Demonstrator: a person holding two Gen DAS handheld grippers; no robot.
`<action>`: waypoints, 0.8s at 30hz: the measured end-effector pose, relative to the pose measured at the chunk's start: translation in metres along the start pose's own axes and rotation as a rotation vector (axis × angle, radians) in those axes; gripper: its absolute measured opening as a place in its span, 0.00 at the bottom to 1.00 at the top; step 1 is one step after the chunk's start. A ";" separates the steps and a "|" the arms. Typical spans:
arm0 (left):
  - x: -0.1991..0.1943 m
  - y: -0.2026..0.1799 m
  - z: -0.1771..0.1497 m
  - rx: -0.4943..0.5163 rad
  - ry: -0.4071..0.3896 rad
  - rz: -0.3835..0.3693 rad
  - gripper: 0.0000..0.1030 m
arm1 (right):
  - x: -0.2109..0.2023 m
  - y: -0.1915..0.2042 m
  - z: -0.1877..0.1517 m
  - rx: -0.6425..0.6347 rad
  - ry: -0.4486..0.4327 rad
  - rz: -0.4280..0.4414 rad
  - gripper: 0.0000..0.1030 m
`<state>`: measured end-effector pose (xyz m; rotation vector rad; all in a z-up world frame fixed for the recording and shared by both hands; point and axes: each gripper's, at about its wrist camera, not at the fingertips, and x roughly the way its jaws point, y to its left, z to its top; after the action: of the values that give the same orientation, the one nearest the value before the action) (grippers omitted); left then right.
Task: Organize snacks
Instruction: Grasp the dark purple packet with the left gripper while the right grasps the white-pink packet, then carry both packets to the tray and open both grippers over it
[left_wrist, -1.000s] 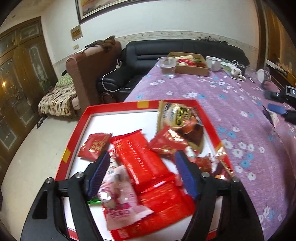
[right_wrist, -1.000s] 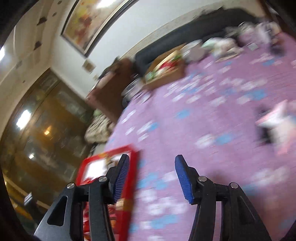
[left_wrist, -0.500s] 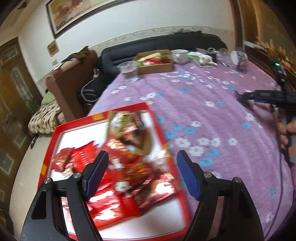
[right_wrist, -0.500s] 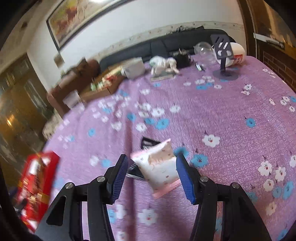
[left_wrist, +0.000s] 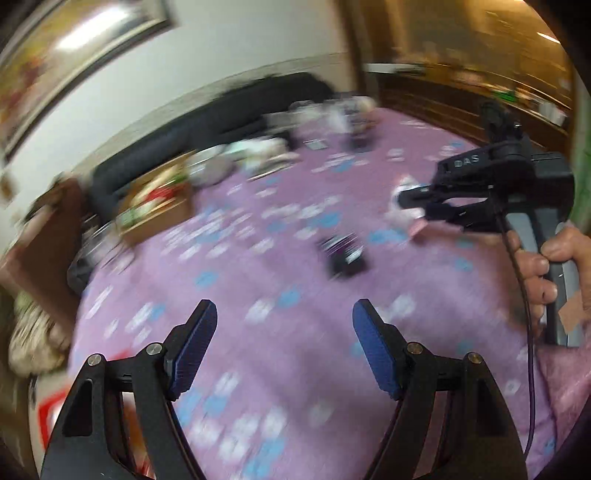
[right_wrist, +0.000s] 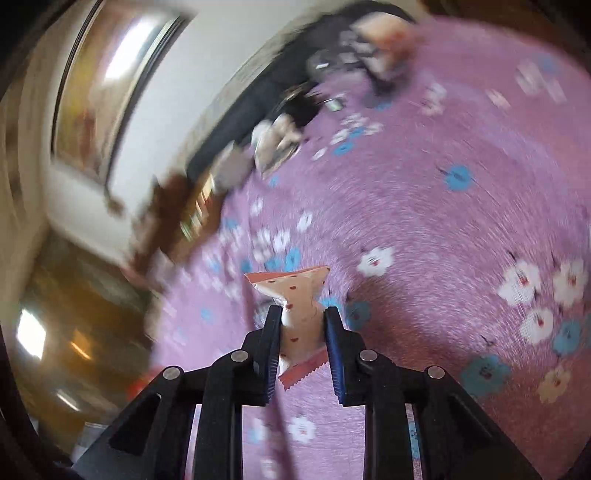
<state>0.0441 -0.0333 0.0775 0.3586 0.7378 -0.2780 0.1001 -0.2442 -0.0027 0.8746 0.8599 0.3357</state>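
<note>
My right gripper is shut on a pink and white snack packet and holds it just above the purple flowered tablecloth. In the left wrist view that gripper shows at the right with the packet in its jaws and a hand on its handle. My left gripper is open and empty above the cloth. A small dark packet lies on the cloth ahead of it. A corner of the red tray shows at the lower left.
A cardboard box of snacks stands at the far left of the table. Bowls and clutter sit at the far end before a black sofa. Both views are motion-blurred.
My right gripper has closed on the pink packet and lifted it. My left gripper has swung right, away from the red tray, and stays open.
</note>
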 end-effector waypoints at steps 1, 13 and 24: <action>0.012 -0.004 0.010 0.029 0.012 -0.037 0.74 | -0.003 -0.005 0.002 0.029 -0.005 0.013 0.23; 0.131 -0.026 0.047 -0.111 0.270 -0.052 0.73 | 0.000 -0.007 0.009 0.040 0.006 -0.037 0.23; 0.134 -0.033 0.040 -0.148 0.224 -0.072 0.38 | 0.004 -0.001 0.008 0.008 0.013 -0.051 0.23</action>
<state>0.1508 -0.0953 0.0047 0.2251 0.9867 -0.2520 0.1088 -0.2464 -0.0032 0.8579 0.8946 0.2942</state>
